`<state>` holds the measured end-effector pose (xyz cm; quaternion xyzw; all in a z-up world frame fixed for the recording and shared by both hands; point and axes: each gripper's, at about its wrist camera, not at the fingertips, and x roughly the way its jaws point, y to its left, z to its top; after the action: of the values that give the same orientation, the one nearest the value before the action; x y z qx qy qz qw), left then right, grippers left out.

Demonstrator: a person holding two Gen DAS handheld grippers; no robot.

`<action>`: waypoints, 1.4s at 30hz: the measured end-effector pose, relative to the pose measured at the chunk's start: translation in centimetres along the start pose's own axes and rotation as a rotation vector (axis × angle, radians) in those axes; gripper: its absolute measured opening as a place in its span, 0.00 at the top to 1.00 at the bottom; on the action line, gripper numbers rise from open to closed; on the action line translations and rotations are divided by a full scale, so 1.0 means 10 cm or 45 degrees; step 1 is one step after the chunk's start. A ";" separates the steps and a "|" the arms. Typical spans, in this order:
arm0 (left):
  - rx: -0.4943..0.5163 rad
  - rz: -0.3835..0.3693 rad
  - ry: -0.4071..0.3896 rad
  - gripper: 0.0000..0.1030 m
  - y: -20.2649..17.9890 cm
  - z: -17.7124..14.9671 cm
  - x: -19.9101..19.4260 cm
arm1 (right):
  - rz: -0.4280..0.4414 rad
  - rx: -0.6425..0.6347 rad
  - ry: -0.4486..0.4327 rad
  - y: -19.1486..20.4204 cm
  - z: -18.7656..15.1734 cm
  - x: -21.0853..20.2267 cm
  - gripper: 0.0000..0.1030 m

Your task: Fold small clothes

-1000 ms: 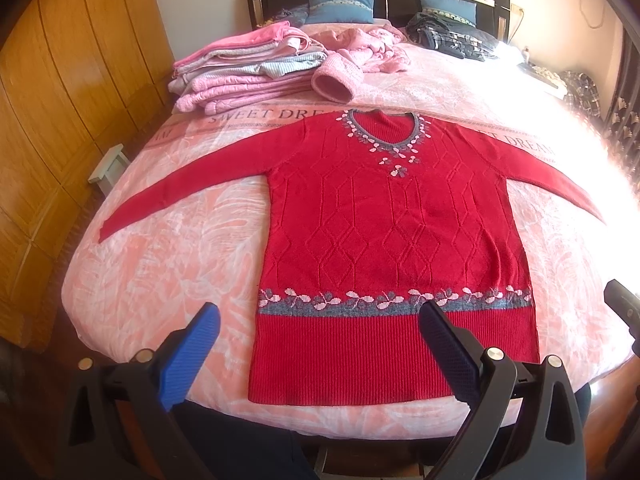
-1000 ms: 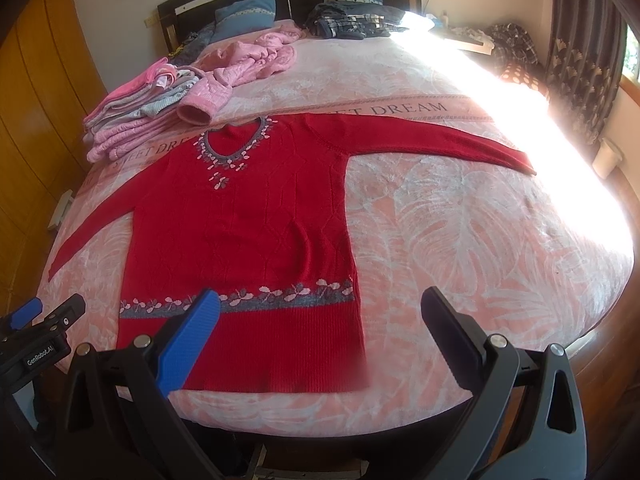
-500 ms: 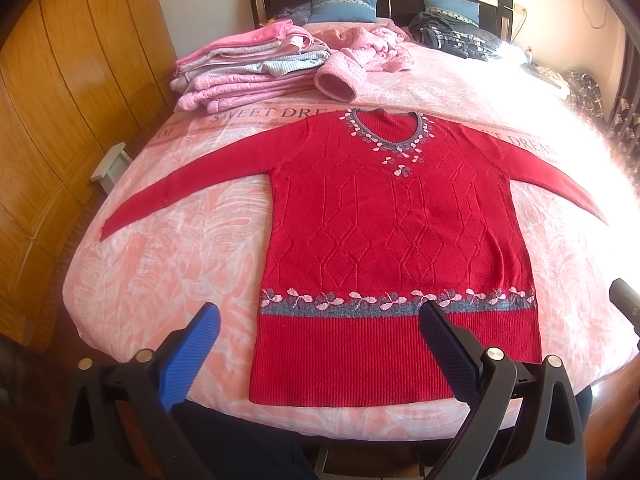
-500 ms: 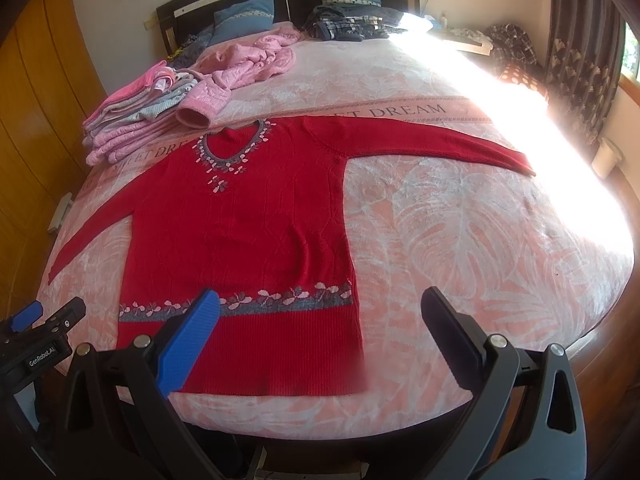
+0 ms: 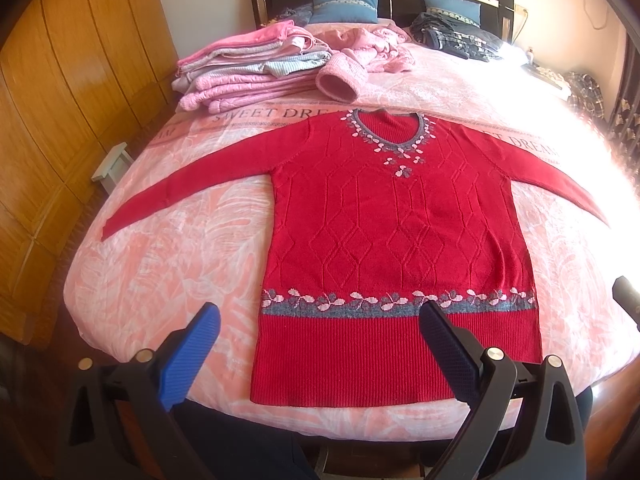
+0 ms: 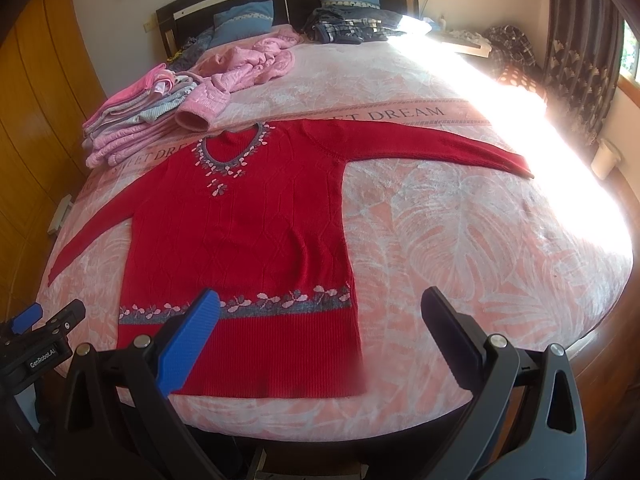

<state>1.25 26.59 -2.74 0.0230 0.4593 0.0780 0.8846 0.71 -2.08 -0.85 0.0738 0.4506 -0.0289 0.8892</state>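
Note:
A red knitted sweater (image 5: pixel 396 232) (image 6: pixel 240 236) lies flat and face up on the pink bedspread (image 5: pixel 168 272), both sleeves spread out sideways, hem toward me. It has a grey flowered band near the hem and flowers around the neck. My left gripper (image 5: pixel 320 320) hovers above the hem at the foot of the bed, open, nothing between its fingers. My right gripper (image 6: pixel 320 312) is also open and empty, held over the sweater's lower right corner. The left gripper (image 6: pixel 36 336) shows at the left edge of the right wrist view.
A stack of folded pink and grey clothes (image 5: pixel 248 68) sits at the back left of the bed. An unfolded pink garment (image 5: pixel 360 56) lies beside it, dark plaid clothes (image 5: pixel 452 36) near the headboard. Wooden wardrobe doors (image 5: pixel 60 92) line the left side. Curtains (image 6: pixel 580 40) hang at the right.
Both views have drifted very slightly; the sweater sits a touch lower and closer in frame. The sweater itself has not moved and both grippers stay open.

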 end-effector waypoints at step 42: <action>-0.090 -0.125 0.033 0.04 -0.81 1.14 1.24 | -0.074 0.823 0.319 -4.46 1.51 2.50 0.03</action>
<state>18.54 20.95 -7.12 -0.0319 0.4683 0.0510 0.8815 22.28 -48.11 -16.89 0.3419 0.5256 -0.1861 0.7564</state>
